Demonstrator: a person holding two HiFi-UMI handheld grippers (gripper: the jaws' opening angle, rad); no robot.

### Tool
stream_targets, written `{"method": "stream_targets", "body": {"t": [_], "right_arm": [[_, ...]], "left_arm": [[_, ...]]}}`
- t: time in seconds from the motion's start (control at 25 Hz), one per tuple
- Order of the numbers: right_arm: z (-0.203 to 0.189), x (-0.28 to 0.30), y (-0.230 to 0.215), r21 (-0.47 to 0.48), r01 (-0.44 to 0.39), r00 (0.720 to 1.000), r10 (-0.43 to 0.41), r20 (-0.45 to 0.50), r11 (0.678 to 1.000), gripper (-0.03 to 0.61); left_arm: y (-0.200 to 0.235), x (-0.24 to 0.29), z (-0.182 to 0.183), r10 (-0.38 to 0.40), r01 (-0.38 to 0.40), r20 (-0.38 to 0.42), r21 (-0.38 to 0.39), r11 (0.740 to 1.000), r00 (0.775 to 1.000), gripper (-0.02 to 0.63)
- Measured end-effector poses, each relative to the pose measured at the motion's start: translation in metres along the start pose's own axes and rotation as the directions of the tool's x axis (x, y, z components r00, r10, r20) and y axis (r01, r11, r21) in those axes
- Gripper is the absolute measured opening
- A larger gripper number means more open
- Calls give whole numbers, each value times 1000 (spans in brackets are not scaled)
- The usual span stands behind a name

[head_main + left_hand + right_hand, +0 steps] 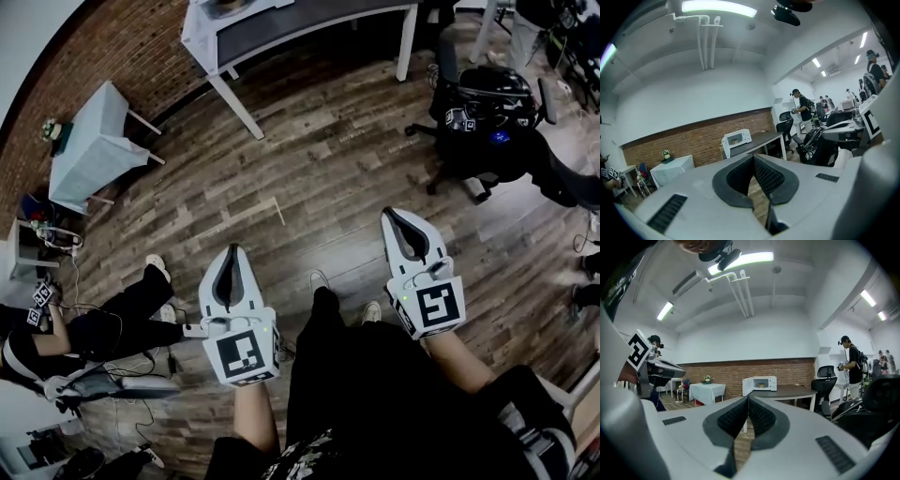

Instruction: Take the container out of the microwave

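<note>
Far across the room, a white microwave (760,383) stands with its door swung open on a dark-topped table (797,391). A small container (761,385) shows faintly inside it. The left gripper view shows the same microwave (737,138) small and distant. In the head view only its edge (225,6) shows at the top. My left gripper (232,249) and right gripper (389,214) hover side by side above the wooden floor, both pointing toward the table. Both are shut with nothing between their pads. From their own cameras, the left gripper (752,157) and right gripper (748,398) are well short of the microwave.
A small table with a pale blue cloth (94,141) stands left by the brick wall. Black office chairs (487,103) crowd the right. A person (112,319) sits on the floor at my left among cables. Another person (851,363) stands by the table's right end.
</note>
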State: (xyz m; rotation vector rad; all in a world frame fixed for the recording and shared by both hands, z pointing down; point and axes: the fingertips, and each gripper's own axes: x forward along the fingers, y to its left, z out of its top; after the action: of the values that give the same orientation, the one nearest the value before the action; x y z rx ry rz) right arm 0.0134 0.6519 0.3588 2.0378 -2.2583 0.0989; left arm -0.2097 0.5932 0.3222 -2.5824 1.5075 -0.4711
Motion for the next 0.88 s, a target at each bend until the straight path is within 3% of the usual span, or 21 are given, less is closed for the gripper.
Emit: {"method": "stream_targets", "body": {"t": [0.44,0.88], "right_arm": [[37,96,27,-83,34,999,-35,-6,996,63],[44,176,61,-111,115,993,-117,-9,987,63]], "left_arm": [[82,85,5,-51,58,78,-88,994,996,6],[165,155,-6,-118,127,116,-76,989,986,6]]}}
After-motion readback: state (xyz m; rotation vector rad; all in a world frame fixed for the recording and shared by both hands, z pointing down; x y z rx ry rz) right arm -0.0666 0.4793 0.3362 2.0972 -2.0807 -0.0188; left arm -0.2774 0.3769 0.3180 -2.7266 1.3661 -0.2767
